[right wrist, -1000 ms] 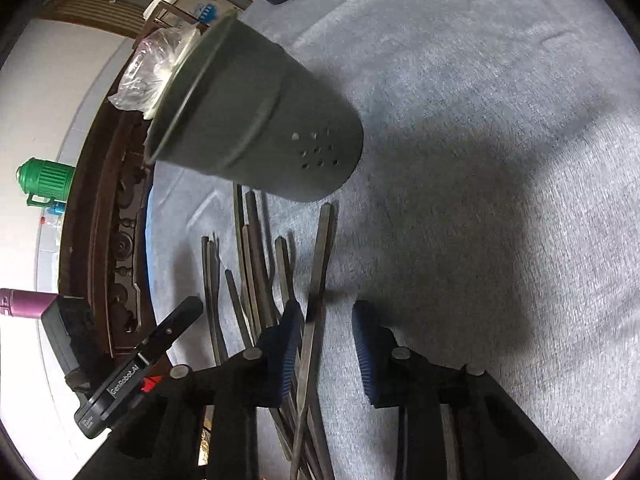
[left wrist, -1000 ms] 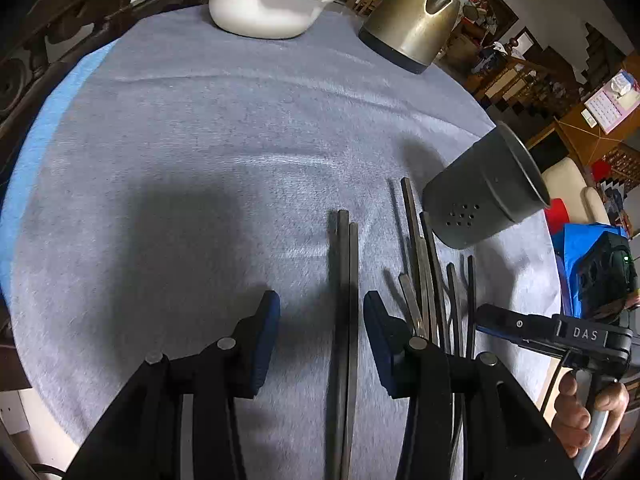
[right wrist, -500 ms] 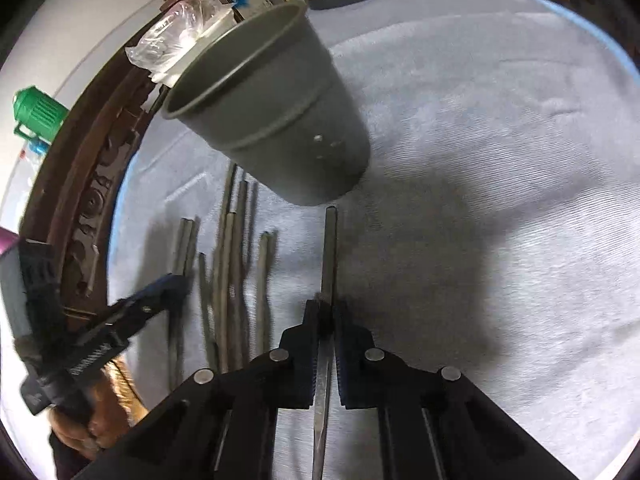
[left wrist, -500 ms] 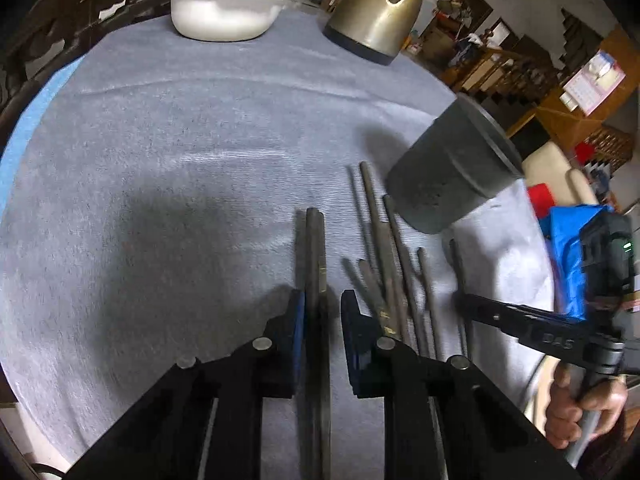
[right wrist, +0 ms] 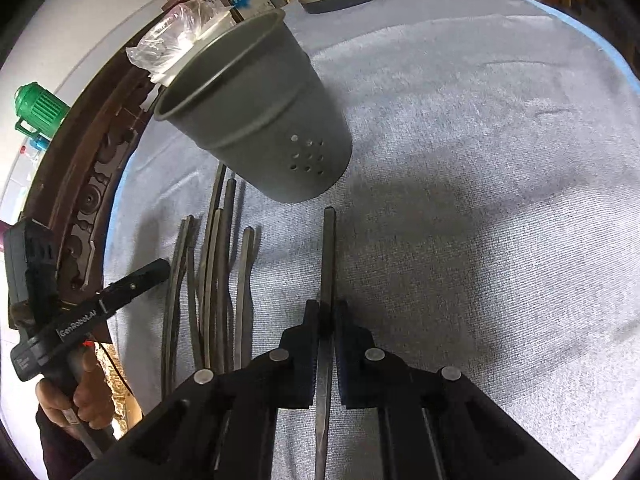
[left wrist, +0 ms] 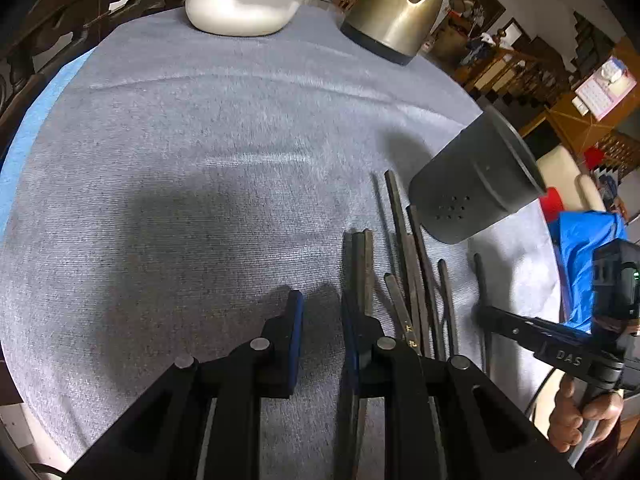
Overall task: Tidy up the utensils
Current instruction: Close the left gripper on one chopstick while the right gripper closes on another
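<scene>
Grey holder [right wrist: 256, 120] — inside unseen

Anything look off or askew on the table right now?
Yes: the left hand-held gripper shows only bare cloth between its pads, while the chopstick pair runs along its right finger, seemingly outside the grip. The right hand-held gripper is clamped on a single chopstick.

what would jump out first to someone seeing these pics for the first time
The right gripper, shut on a single dark chopstick at the bottom centre of its own view, catches the eye first. Just beyond the chopstick's tip is a grey perforated utensil holder, with a loose bunch of chopsticks spread on the grey cloth to its lower left.
</scene>
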{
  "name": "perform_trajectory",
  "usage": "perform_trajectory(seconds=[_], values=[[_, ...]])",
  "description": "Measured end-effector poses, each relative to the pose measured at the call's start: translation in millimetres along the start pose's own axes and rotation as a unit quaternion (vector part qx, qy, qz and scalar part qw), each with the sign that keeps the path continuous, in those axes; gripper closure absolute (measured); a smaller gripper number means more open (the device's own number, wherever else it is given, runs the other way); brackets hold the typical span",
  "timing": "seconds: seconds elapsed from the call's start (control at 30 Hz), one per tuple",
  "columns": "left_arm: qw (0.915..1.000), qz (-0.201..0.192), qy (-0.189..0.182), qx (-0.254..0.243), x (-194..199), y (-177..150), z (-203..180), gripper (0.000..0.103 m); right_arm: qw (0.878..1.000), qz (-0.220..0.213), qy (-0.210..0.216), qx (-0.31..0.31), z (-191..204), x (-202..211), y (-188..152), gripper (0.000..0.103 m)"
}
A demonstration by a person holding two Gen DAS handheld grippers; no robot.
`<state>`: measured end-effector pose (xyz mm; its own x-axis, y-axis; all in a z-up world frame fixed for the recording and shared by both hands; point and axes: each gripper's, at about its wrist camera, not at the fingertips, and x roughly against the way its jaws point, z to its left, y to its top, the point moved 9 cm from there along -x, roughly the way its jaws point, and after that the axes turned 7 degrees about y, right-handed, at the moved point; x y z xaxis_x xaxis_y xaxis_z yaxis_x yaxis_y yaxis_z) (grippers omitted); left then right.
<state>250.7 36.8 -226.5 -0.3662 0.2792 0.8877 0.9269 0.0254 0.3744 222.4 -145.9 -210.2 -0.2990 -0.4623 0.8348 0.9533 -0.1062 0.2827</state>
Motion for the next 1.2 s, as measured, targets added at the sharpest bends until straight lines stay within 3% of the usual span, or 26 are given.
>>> perform_trajectory(seconds=[0.1,0.2,0.4,0.63,0.93,1.0,1.07,1.2], values=[[0.9999,-0.004,-0.012,0.010,2.4,5.5,0.4,0.080,1.000,-0.001,0.003,0.002,0.0,0.9,-0.4,0.094],[0.9999,-0.010,-0.009,0.010,5.1,8.8,-1.6,0.070,1.000,-0.001,0.013,-0.003,-1.5,0.9,0.0,0.094],[0.9997,-0.007,0.009,-0.021,-1.5,10.0,-17.7,0.070,1.000,0.000,0.017,-0.001,-2.0,0.8,-0.2,0.094],[0.9993,-0.010,0.015,-0.034,-2.4,11.1,-10.1,0.070,1.000,0.005,0.023,-0.003,-4.2,2.0,-1.7,0.094],[0.9976,-0.006,0.039,-0.057,-7.4,16.5,-19.4,0.070,1.000,0.015,-0.009,0.020,5.1,-5.9,14.3,0.093],[0.9976,-0.007,0.042,-0.054,-8.8,19.7,-18.1,0.075,0.999,0.019,-0.017,0.038,7.3,-6.4,14.5,0.093],[0.9976,-0.007,0.048,-0.049,-9.5,21.6,-15.0,0.092,0.999,0.016,-0.016,0.050,8.0,-5.4,14.3,0.094],[0.9990,-0.014,0.037,-0.020,-6.7,21.4,-9.4,0.095,0.998,0.005,-0.008,0.056,6.5,0.5,12.6,0.097]])
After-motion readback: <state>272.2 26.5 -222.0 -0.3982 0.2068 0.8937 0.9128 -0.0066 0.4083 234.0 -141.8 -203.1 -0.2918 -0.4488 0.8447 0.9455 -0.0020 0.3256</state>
